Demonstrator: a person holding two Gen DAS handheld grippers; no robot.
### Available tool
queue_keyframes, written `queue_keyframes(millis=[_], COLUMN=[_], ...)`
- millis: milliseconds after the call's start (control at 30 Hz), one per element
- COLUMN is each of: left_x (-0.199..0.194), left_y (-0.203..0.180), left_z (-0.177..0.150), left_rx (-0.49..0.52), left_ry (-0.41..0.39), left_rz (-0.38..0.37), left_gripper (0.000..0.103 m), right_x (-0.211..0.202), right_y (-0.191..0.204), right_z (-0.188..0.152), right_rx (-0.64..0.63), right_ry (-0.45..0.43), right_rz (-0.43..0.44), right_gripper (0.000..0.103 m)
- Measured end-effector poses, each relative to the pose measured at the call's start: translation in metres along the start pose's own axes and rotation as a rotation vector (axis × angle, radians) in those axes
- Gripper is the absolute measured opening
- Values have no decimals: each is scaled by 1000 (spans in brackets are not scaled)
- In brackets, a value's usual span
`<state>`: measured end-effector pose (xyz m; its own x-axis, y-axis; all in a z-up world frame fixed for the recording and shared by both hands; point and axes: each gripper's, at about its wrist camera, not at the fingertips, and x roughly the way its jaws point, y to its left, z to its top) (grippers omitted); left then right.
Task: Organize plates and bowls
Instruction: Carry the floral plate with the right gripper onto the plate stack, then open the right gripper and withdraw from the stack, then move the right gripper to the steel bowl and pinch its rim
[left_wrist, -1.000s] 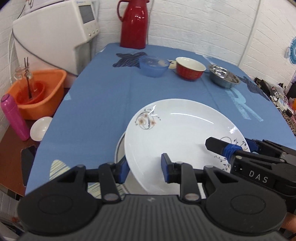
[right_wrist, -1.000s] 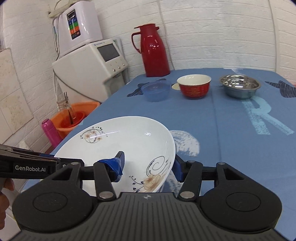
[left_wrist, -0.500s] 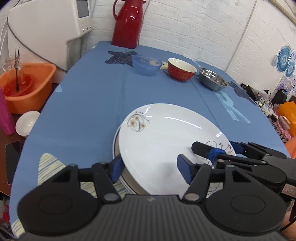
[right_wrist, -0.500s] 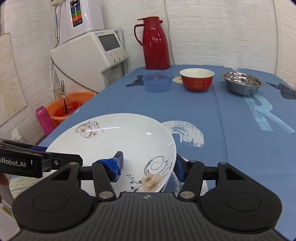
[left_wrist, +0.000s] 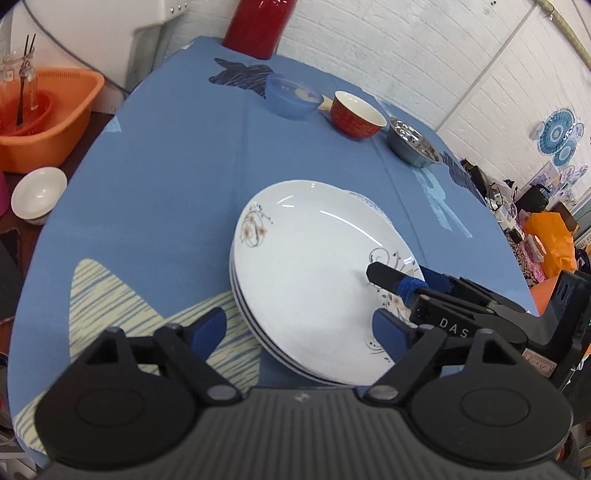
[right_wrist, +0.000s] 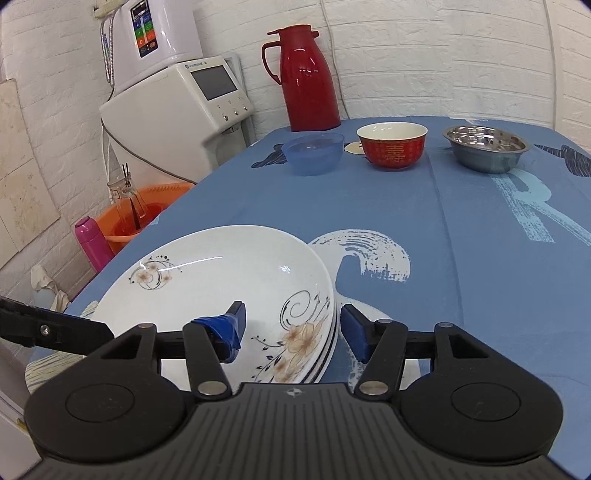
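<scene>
Left hand-held gripper (left_wrist: 297, 328) has spread wide and let go of the white floral-patterned ceramic plate (left_wrist: 314, 266), near rim between its pads but untouched; right hand-held gripper (right_wrist: 291, 325) has loosened, its jaws straddling the right rim with a gap showing; plate, tilted half a second ago, now sits nested atop the stack on the blue-clothed desk (right_wrist: 461, 258); plates look done. Beyond, blue translucent plastic bowl (right_wrist: 313, 153), red ceramic bowl (right_wrist: 392, 146), stainless steel bowl (right_wrist: 487, 147) stand apart, unstacked; likely next.

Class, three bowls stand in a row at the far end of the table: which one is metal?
The steel bowl, at the row's right end beside the red bowl; the blue bowl is translucent plastic.
</scene>
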<state>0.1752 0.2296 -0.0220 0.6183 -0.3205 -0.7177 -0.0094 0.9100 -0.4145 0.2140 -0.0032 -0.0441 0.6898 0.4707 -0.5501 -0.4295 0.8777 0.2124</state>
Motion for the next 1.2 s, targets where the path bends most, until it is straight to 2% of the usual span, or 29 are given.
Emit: queue_keyframes(millis=[267,433,600,767,900,1000,1200], left_x=[-13,-11,10,59,120,173,251], left_y=[-9,-36,-86,-148,-184,-198,-198], left_z=[5,21,50,100,153,186,223], left_rx=[24,82,148,172,75,-14,-146], left_ry=[-64,-80,-85,-81,-70,-40,3], left_rz=[24,9,-28,-53,-57,-43,1], left_gripper=[86,86,89,89,89,89,89], right_x=[-24,-30,-45,-56,-43,-21,47], right_y=[-21,-50,-96,-153,-200,-238,-292], right_z=[6,10,16,39,80,114,165], right_rx=[68,102,124,149,170,213,258], right_ry=[-65,-26,17,28,32,26,98], right_rz=[1,-16,-95,-166,-222,-246,-267], right_gripper=[43,43,44,45,45,46,47])
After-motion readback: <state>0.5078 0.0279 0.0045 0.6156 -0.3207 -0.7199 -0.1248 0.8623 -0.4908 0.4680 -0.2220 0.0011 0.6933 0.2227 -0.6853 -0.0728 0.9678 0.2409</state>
